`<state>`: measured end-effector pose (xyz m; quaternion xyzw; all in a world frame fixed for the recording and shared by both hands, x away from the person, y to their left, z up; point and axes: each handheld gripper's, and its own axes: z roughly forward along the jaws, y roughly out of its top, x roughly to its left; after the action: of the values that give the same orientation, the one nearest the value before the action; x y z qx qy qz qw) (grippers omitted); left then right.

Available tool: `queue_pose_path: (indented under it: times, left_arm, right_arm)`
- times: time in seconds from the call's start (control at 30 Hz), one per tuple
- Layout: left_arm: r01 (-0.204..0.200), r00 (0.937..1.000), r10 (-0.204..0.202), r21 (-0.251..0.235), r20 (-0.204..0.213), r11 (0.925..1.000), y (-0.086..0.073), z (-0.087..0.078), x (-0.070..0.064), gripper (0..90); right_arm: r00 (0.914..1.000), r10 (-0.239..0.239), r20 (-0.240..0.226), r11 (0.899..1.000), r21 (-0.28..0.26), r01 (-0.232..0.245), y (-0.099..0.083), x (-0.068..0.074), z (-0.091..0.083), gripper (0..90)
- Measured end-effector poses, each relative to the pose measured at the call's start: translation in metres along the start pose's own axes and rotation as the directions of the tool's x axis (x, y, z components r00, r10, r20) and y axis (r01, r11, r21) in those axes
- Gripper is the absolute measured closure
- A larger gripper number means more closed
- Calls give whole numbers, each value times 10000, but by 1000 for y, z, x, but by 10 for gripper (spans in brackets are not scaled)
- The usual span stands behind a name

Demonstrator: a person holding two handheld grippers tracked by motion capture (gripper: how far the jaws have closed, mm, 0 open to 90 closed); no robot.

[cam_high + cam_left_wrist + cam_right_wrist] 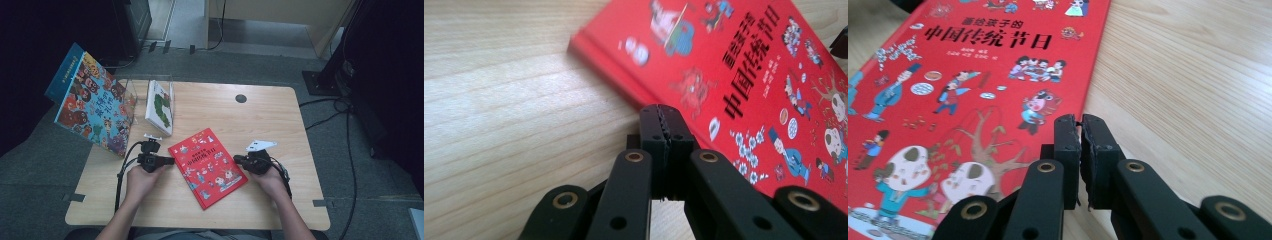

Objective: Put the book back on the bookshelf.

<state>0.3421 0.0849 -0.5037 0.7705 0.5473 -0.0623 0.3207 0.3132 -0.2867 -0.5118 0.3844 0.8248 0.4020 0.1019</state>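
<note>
**Two grippers closing in on the red book**

The red book (207,167) is lying flat, cover up, near the middle of the wooden surface (260,115), a little toward the near edge and turned at an angle to it. The left gripper (169,161) is sitting right at the book's left side, and in the left gripper view its jaws are pressed tight together with nothing between them, tips (665,125) hovering over the book's spine edge (744,85). The right gripper (238,160) is waiting at the book's right side; in the right gripper view its jaws are all but closed, just a thin slit showing, tips (1079,131) over the cover's edge (973,100) and gripping nothing. Toward the far left corner, a white and green book (160,106) is standing in a clear holder (131,92), with a large colourful book (92,100) leaning beside it past the left edge.
</note>
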Motion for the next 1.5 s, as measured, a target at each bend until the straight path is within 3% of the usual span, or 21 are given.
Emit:
queue_pose_path:
  times: [0.07,0.13,0.27,0.4,0.53,0.9,1.0,1.17,1.33,1.5]
  left_arm:
    - [-70,10000,70,2,-7,10000,2,3,-3,900]
    - [-449,9987,452,127,-221,9989,5,5,-8,900]
    - [-555,9981,558,113,-245,9984,9,9,-11,900]
    - [-275,9993,276,-61,252,9996,12,9,-10,900]
    - [-505,9987,505,-43,8,9987,16,10,-11,900]
    - [-342,9994,342,-74,100,9994,21,12,-8,898]
    - [-379,9992,372,426,156,9984,23,9,-6,854]
    - [-505,9983,492,447,298,9977,19,2,-10,889]
    - [-710,9970,686,677,371,9952,10,8,-15,899]
    - [-682,9972,667,442,329,9967,9,10,-14,894]
  right_arm:
    - [9999,68,113,10000,70,-68,-2,-2,-2,872]
    - [9999,61,121,9999,151,-62,-5,-1,-3,872]
    - [9998,23,200,9996,277,-29,-9,3,-2,892]
    - [9994,133,328,9997,205,-140,-11,6,-3,900]
    - [9995,159,279,9997,174,-164,-14,11,-4,900]
    - [9995,106,311,9997,226,-113,-18,20,-7,900]
    - [9994,180,293,9997,160,-185,-19,20,-7,900]
    - [9990,138,417,9998,146,-144,-19,19,-5,899]
    - [9987,247,445,9996,151,-254,-18,19,-4,900]
    - [9987,307,402,9993,223,-316,-18,22,-5,900]
